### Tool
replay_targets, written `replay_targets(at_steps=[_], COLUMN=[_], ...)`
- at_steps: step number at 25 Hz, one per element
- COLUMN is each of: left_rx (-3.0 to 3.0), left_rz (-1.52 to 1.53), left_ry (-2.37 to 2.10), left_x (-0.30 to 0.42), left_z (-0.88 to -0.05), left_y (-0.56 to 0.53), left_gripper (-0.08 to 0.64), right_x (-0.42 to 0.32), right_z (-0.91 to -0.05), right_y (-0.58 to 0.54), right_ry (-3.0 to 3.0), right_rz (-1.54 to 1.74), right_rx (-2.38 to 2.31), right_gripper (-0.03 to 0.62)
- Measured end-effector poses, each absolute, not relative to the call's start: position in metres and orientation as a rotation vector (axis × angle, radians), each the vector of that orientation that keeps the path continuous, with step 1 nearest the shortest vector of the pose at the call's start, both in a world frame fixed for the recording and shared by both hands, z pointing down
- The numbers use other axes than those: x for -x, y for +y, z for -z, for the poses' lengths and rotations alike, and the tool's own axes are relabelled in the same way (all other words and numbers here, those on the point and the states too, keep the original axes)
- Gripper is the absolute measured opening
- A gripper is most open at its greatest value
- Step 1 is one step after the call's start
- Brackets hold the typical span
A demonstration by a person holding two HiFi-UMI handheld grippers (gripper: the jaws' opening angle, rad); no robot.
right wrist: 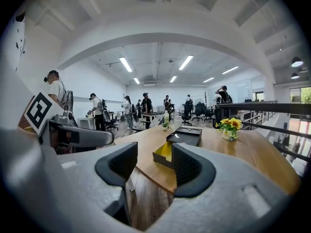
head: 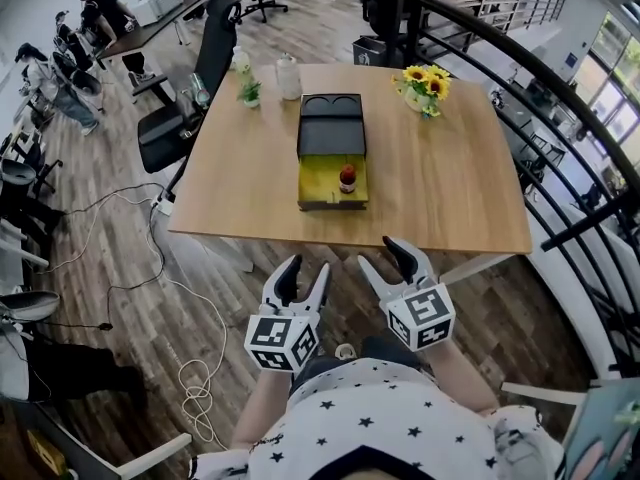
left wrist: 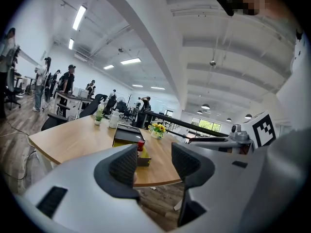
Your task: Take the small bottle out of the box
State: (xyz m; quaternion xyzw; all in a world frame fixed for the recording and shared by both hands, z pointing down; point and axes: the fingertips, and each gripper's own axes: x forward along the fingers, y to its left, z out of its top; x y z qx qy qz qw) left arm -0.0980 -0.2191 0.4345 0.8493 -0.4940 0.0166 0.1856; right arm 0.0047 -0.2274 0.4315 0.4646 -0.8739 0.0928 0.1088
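Head view, looking steeply down. A wooden table (head: 440, 193) carries a black box (head: 331, 128) near its middle. The box lies open, with its dark lid folded flat toward the far edge and its yellow-lined tray toward the near edge. The small bottle (head: 347, 178), red at the top, stands upright inside the yellow tray, to the right of the tray's centre. Nothing touches the bottle.

At the far side of the table stand a bunch of sunflowers (head: 424, 86), a white jar (head: 288, 76) and a small green plant (head: 249, 92). All three are well apart from the box. A black office chair (head: 205, 68) stands at the table's far left corner, and cables (head: 190, 373) trail across the wooden floor.

The left gripper (head: 306, 271) and the right gripper (head: 385, 254) are both short of the table's near edge, above the floor. They sit side by side and point toward the box.

In the left gripper view the jaws are spread with only open air between them. The box and bottle appear beyond them, just past the left jaw. In the right gripper view the jaws are likewise parted and empty. The box's yellow tray shows there beyond the jaws, but the bottle cannot be made out.
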Motion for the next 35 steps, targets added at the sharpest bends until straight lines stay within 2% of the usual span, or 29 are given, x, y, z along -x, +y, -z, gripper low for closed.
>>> replay_targets(at_steps=[35], left_rx=[-2.222], left_rz=[-0.119], left_ry=[-1.458], left_x=[0.100], left_z=[-0.495], left_y=[-0.376], left_gripper=[0.198], right_x=[-0.001], right_z=[-0.533], right_y=[-0.428], right_ry=[-2.450], right_rz=[-0.265], right_rx=[-1.186], right_gripper=[0.201])
